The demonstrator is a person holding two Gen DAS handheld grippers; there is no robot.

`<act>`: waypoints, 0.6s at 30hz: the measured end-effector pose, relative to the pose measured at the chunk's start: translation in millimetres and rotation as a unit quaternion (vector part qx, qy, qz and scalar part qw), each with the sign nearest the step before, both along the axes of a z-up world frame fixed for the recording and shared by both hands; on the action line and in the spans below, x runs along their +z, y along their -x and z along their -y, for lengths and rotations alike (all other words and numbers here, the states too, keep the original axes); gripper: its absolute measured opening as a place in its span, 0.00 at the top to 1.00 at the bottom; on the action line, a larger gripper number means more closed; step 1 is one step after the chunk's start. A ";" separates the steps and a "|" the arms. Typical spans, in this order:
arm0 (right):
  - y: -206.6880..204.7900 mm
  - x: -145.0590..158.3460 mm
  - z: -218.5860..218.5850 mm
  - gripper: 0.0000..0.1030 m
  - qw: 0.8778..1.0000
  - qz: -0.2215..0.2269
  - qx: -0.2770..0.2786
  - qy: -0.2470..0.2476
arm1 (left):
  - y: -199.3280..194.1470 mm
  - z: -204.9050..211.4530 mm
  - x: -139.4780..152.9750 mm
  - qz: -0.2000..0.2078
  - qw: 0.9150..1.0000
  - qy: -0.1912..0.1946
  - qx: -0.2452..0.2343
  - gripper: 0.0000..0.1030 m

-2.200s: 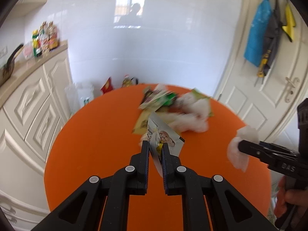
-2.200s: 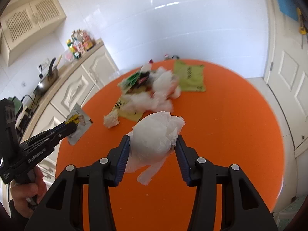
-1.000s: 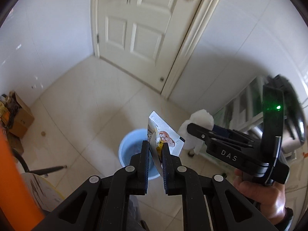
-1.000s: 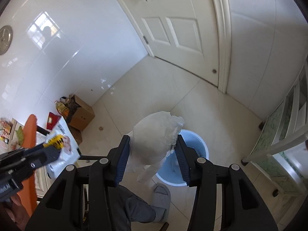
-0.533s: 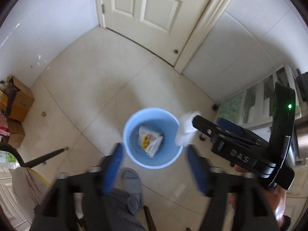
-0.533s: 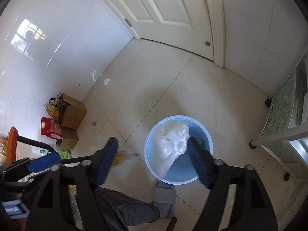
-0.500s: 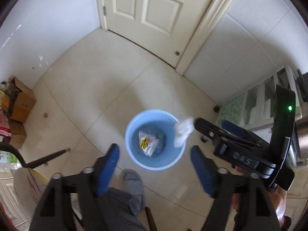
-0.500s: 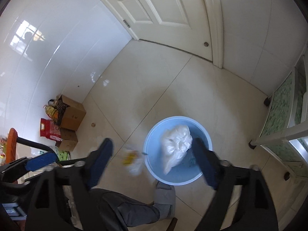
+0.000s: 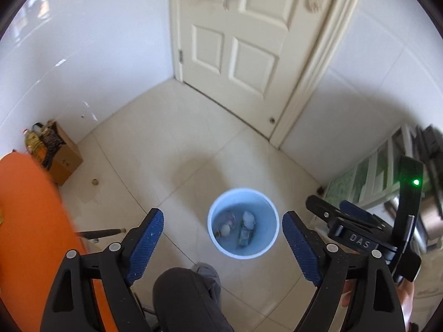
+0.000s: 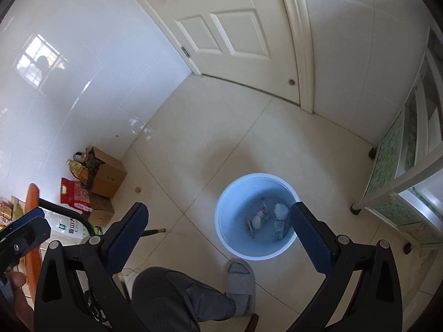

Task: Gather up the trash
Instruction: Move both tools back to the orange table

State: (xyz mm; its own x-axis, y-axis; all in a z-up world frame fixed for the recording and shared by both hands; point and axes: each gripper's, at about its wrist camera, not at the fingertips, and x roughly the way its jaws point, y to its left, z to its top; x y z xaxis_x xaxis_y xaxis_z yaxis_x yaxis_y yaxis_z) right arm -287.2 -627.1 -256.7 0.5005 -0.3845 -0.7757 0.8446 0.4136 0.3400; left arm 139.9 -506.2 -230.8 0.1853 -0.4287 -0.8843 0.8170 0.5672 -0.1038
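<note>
Both grippers hang over the light blue bin (image 9: 243,222) on the pale tiled floor, each tilted steeply downward. The left gripper (image 9: 223,225) has just let its jaws spread, and they stand wide apart with nothing between the blue pads. The right gripper (image 10: 218,222) has likewise just been opening; its fingers are splayed as far apart, also empty, and from the left wrist view it shows at the right, just beside the bin's rim. The trash lies at the bottom of the bin: a crumpled white tissue wad (image 10: 281,209) and a printed wrapper (image 10: 259,218) beside it. A grey-trousered knee (image 10: 166,293) and a grey slipper (image 10: 241,282) sit just short of the bin. The orange table (image 9: 30,221) edges in at the left.
</note>
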 end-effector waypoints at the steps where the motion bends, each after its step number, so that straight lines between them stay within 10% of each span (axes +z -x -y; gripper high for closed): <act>1: -2.9 12.0 -9.3 0.00 1.000 0.004 0.005 0.010 | 0.7 -17.4 10.5 0.006 1.000 0.012 0.009 0.18; 18: -113.1 164.6 -188.7 0.00 0.974 0.051 0.158 0.153 | 22.2 -301.5 149.3 0.152 0.968 0.125 0.159 0.02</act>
